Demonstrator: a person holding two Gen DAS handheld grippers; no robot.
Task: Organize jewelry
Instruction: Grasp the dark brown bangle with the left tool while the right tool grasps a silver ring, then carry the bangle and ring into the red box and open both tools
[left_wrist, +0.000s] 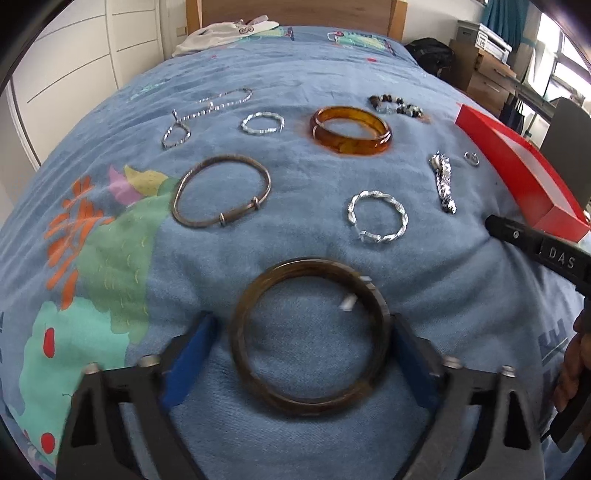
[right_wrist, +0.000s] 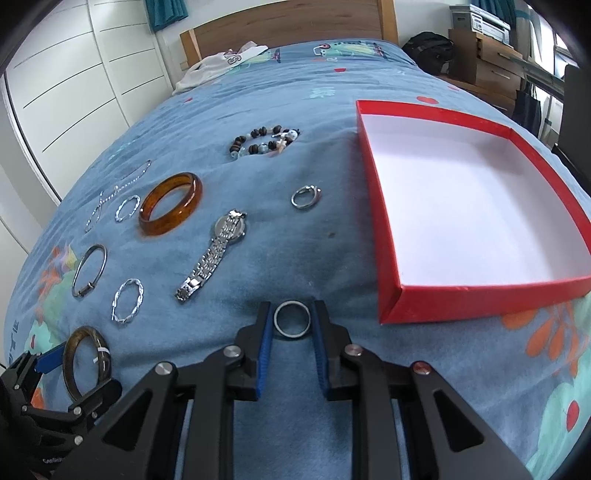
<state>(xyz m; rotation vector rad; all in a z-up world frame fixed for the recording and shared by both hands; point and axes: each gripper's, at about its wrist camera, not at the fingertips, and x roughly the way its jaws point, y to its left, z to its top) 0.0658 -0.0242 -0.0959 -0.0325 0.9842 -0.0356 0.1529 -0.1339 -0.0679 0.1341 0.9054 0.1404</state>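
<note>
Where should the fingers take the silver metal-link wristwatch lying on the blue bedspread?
Grip the silver metal-link wristwatch across its band, mid-length, coming from above with the fingers straddling the narrow width. It lies flat and stretched out straight on the blue bedspread, so the band's two long edges are exposed. The round case is wider and less suited.

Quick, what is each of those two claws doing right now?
Left gripper: around the dark bangle, grip unclear.
Right gripper: closed on the small ring.
</note>
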